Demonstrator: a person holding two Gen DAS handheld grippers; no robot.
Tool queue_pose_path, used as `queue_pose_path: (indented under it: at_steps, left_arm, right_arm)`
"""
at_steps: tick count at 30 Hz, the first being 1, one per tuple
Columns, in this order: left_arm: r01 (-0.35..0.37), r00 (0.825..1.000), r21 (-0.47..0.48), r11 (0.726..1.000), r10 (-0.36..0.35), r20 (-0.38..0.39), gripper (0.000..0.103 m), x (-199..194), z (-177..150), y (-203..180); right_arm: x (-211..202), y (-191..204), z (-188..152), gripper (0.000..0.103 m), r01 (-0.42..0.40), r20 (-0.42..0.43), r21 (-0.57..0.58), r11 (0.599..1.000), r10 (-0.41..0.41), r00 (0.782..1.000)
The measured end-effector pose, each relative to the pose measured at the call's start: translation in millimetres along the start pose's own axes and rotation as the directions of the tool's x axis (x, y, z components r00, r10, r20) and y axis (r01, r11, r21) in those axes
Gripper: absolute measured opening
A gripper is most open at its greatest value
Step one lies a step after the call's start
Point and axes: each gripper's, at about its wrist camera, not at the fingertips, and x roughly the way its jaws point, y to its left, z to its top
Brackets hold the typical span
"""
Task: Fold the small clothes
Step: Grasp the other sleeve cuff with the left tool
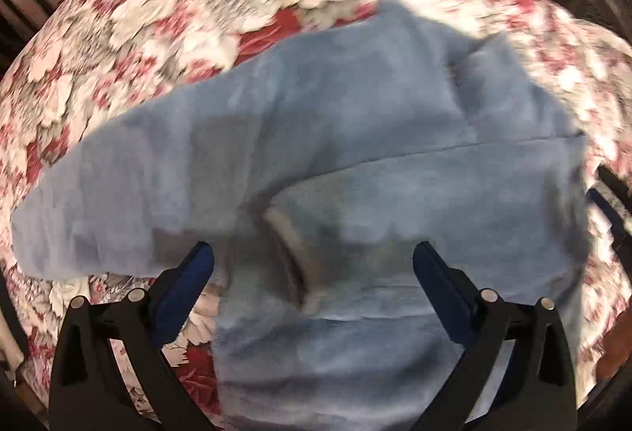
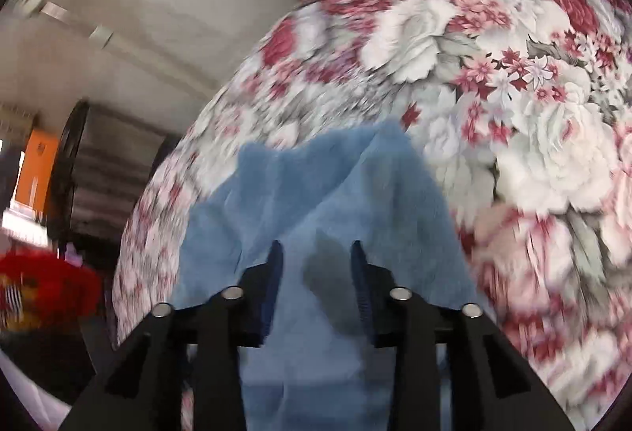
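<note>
The left hand-held gripper (image 1: pixel 312 257) hung wide open above the blue fleece garment (image 1: pixel 355 139). The right hand-held gripper (image 2: pixel 316 253) stood part open, fleece between its pads, not pinched. The garment lay on the floral-covered bench (image 1: pixel 158 16).

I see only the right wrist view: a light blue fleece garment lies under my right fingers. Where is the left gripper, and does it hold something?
Observer: The left gripper hangs over the same light blue fleece garment. Its fingers are wide open and grip nothing.
Operator: Is the neck opening visible there?
Observer: Yes, a grey neck band shows between the left fingers.
Operator: And a sleeve?
Observer: One long sleeve stretches toward the left of that picture, across the red-and-white floral cloth.
</note>
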Motion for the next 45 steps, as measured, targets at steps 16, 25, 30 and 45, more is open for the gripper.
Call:
queue_pose_path:
  at_steps: [16, 25, 30, 45]
  left_arm:
    - [0.021, 1.000, -0.336, 0.942, -0.012, 0.029, 0.098, -26.2, -44.7, 152.1]
    - [0.281, 0.956, -0.721, 0.633, -0.249, 0.153, 0.097, 19.1, -81.9, 315.4]
    - [0.296, 0.954, -0.723, 0.625, -0.230, 0.192, 0.077, 35.7, -73.4, 336.7]
    - [0.253, 0.965, -0.731, 0.634, -0.113, 0.236, 0.011, 15.0, -87.3, 349.6]
  right_arm:
    - [-60.3, -9.5, -71.9, 0.082, -0.008, -0.016, 0.043, 0.999, 0.008, 1.000]
    - [-44.5, 47.1, -84.3, 0.083, -0.081, 0.021, -0.004, 0.997, 0.081, 0.997]
    - [-18.8, 62.5, -92.7, 0.083, -0.144, -0.105, 0.072, 0.987, 0.151, 0.983]
    - [6.4, 58.5, -96.4, 0.083, -0.113, -0.209, 0.077, 0.991, 0.127, 0.970]
